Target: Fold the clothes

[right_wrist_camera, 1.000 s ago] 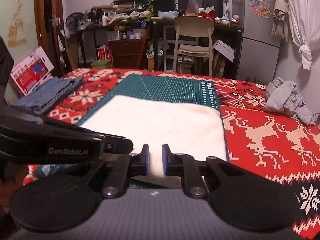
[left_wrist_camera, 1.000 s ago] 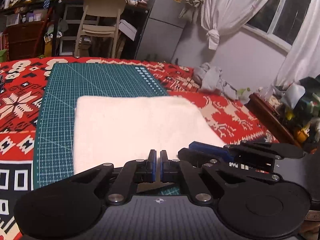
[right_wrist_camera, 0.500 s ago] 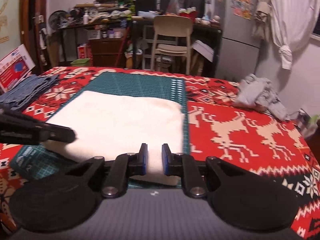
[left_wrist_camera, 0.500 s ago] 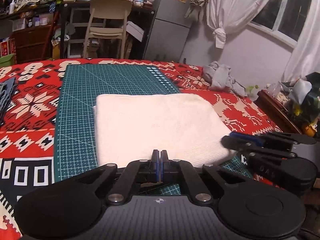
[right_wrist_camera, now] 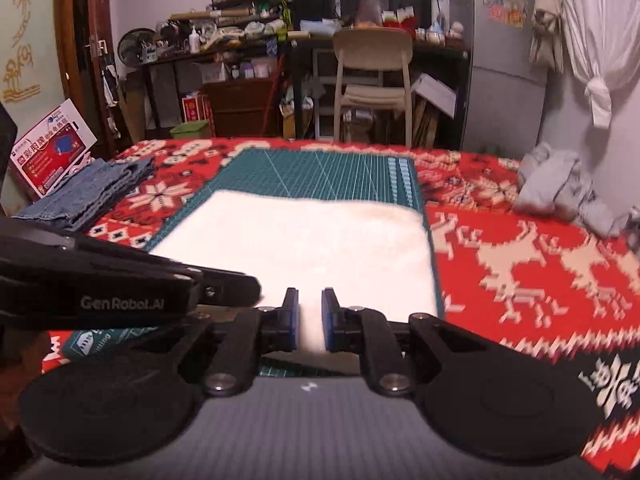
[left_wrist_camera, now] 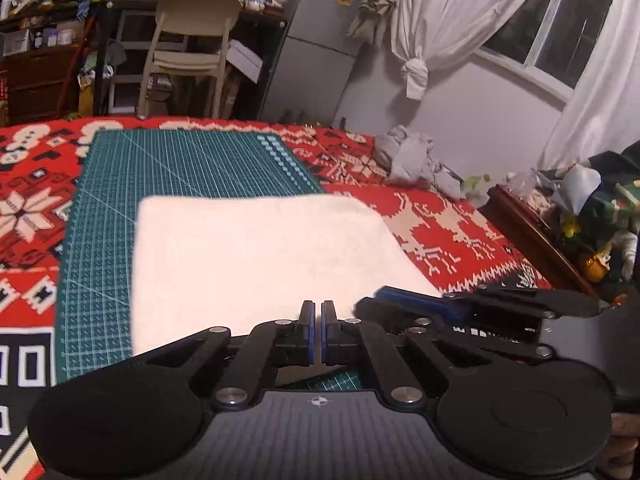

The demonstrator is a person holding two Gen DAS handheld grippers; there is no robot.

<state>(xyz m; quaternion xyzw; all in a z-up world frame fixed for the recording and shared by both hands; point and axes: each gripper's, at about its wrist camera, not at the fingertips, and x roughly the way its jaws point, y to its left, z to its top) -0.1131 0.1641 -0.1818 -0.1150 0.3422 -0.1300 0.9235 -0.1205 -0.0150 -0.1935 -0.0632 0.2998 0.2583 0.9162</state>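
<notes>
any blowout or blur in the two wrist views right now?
Left wrist: white cloth blown out, no texture; fisheye bends the window frame. Right wrist: cloth also overexposed; red blanket smeared with motion blur at right; room behind dim.

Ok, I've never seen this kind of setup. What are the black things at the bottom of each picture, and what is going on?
There is no robot here. A person holds a two-finger claw in each hand, and each claw carries a wide-angle camera looking forward along its fingers. One picture looks out over the left claw, the other over the right claw. Each claw also shows at the edge of the other's picture.

A white cloth, already folded into a rectangle, lies on a green cutting mat on top of a red patterned cover. Folded denim lies at the left and a crumpled grey garment at the right.

The right claw grips the cloth's near edge, with white fabric between its pads. The left claw is almost closed at that edge, and I cannot tell whether it is pinching fabric.
</notes>
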